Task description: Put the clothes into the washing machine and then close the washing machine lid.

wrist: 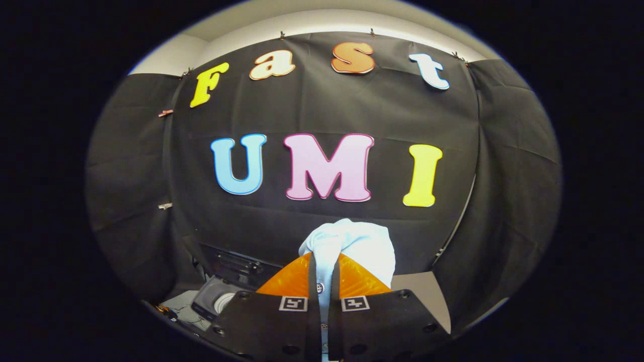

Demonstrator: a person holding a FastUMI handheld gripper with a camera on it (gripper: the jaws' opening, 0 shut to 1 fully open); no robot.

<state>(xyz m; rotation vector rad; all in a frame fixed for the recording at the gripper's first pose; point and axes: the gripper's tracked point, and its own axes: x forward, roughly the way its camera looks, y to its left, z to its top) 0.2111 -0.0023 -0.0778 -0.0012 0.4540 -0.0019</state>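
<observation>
Gripper clamps bunched pale-blue garment.

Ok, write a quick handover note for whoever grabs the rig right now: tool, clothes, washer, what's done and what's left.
Tool: shut on the light blue garment, which is pinched between the fingers and bunches up just beyond them, lifted in front of the booth's black wall.
Washing machine: low down beside the tool; its lid looks open, though little of it shows.
Done: garment picked up.
Left: carry it over the machine's opening, drop it in, then close the lid. I cannot tell whether other clothes remain.
</observation>
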